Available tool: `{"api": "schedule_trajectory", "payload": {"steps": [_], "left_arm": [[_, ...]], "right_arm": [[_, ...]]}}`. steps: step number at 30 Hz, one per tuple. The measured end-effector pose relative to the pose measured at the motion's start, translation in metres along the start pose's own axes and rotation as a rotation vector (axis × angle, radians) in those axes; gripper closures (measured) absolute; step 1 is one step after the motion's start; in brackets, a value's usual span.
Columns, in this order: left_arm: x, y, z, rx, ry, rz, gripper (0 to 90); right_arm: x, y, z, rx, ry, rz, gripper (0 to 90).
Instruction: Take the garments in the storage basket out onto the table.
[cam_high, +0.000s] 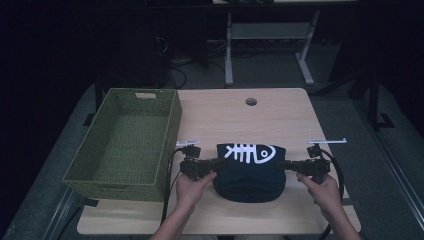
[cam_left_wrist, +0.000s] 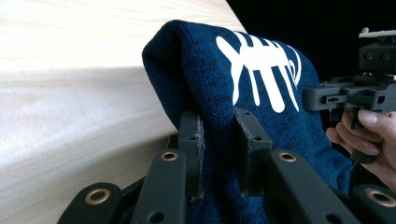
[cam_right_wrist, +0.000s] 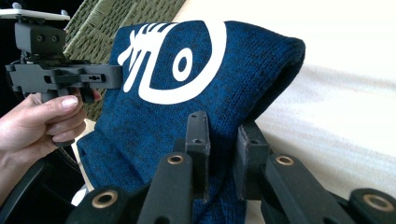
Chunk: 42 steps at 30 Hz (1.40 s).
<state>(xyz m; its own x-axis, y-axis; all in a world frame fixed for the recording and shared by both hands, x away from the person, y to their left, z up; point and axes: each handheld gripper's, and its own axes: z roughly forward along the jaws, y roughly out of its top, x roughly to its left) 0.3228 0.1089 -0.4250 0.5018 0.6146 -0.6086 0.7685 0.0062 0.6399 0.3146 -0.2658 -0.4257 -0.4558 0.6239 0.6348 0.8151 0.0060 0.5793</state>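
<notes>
A folded dark blue knit garment with a white fish-skeleton print lies on the wooden table near its front edge. My left gripper is shut on the garment's left edge, and in the left gripper view the knit is pinched between the jaws. My right gripper is shut on the right edge. The right gripper view shows the fabric clamped between its jaws, with the other gripper and a hand beyond.
A green woven basket, empty, stands on the table's left part, close to my left gripper. A round cable hole sits near the far edge. Table legs and cables lie on the dark floor behind.
</notes>
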Motion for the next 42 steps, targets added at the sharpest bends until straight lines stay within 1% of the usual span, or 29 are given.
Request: {"api": "schedule_trajectory", "payload": {"steps": [3, 8, 19, 25, 31, 37, 39, 42], "left_arm": [[-0.003, 0.007, -0.006, -0.018, -0.005, 0.001, 74.9], [-0.007, 0.018, -0.016, -0.033, 0.002, 0.021, 75.0], [-0.011, 0.042, -0.041, -0.053, 0.021, 0.048, 75.1], [-0.011, 0.054, -0.055, -0.072, 0.028, 0.061, 75.1], [-0.008, 0.064, -0.071, -0.085, 0.032, 0.058, 75.1], [-0.002, 0.074, -0.09, -0.099, 0.032, 0.051, 75.1], [0.0, 0.077, -0.097, -0.107, 0.036, 0.049, 75.1], [0.004, 0.082, -0.108, -0.114, 0.042, 0.05, 75.1]], "right_arm": [[0.004, 0.005, -0.003, -0.011, 0.007, -0.007, 77.6], [0.015, 0.015, -0.004, -0.019, 0.007, -0.023, 77.6], [0.038, 0.04, 0.002, -0.021, 0.006, -0.058, 77.6], [0.052, 0.054, 0.005, -0.027, 0.003, -0.085, 77.7], [0.065, 0.066, 0.012, -0.023, 0.001, -0.101, 77.7], [0.083, 0.081, 0.021, -0.014, 0.004, -0.128, 77.7], [0.089, 0.087, 0.025, -0.015, 0.005, -0.144, 77.7], [0.099, 0.094, 0.032, -0.005, 0.006, -0.149, 77.7]]}}
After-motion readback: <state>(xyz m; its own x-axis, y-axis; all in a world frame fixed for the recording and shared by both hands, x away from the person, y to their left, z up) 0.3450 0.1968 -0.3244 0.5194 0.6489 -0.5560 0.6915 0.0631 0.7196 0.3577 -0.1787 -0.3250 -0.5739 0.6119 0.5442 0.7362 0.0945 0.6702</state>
